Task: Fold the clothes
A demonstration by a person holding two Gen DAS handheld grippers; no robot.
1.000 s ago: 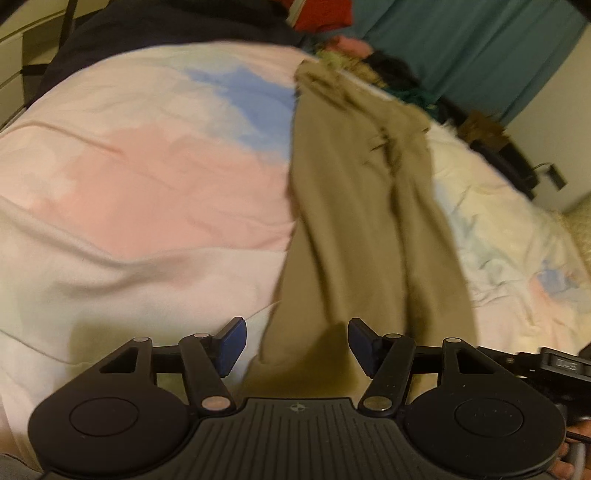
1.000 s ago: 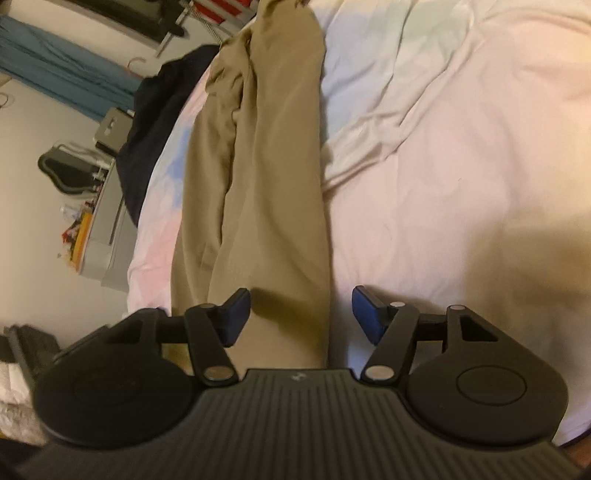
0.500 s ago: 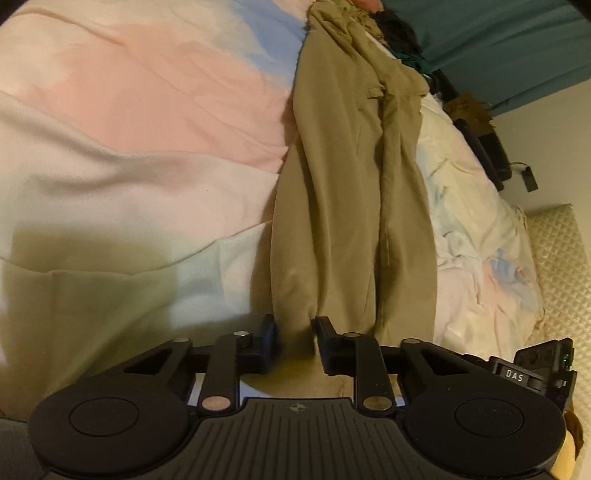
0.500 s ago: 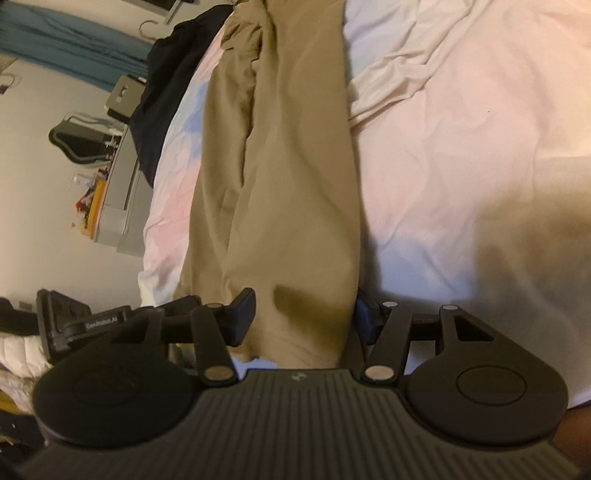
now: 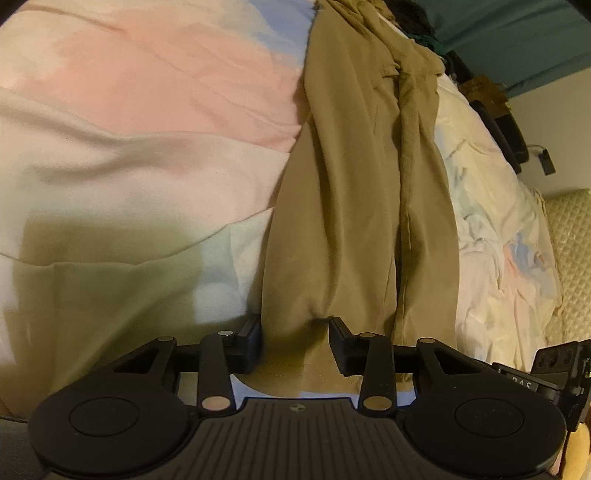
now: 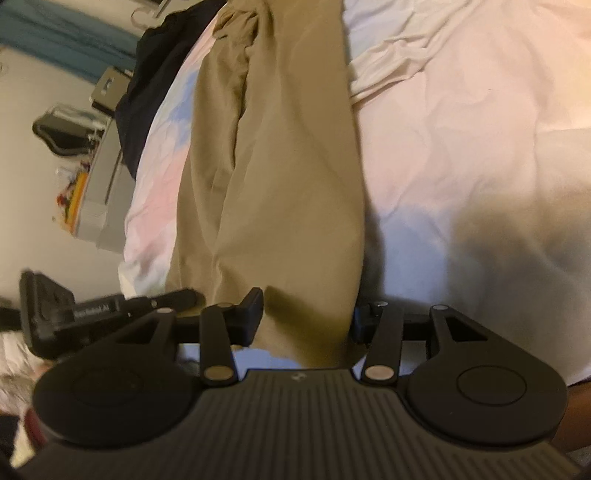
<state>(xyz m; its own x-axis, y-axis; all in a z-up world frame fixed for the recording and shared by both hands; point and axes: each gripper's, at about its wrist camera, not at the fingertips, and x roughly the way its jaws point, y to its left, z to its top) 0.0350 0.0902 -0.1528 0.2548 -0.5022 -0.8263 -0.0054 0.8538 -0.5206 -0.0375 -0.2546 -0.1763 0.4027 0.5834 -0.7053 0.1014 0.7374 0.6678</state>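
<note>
Khaki trousers (image 5: 362,206) lie stretched lengthwise on a pastel bedspread (image 5: 147,122), folded leg on leg. My left gripper (image 5: 295,341) has its fingers around one corner of the hem, pinching a fold of cloth. In the right wrist view the same trousers (image 6: 280,177) run away from me. My right gripper (image 6: 306,319) straddles the other hem corner; its jaws stand wider, with cloth between them, and the right finger is partly hidden behind the fabric.
A dark garment (image 6: 159,70) lies at the far edge of the bed. A grey printer (image 6: 103,192) and clutter stand beside the bed. A teal curtain (image 5: 517,33) hangs behind. Rumpled bedding (image 5: 506,236) lies to the right of the trousers.
Both grippers came down onto the trouser hem from above. The left jaws closed from wide open onto the cloth; the right jaws narrowed around the hem.
</note>
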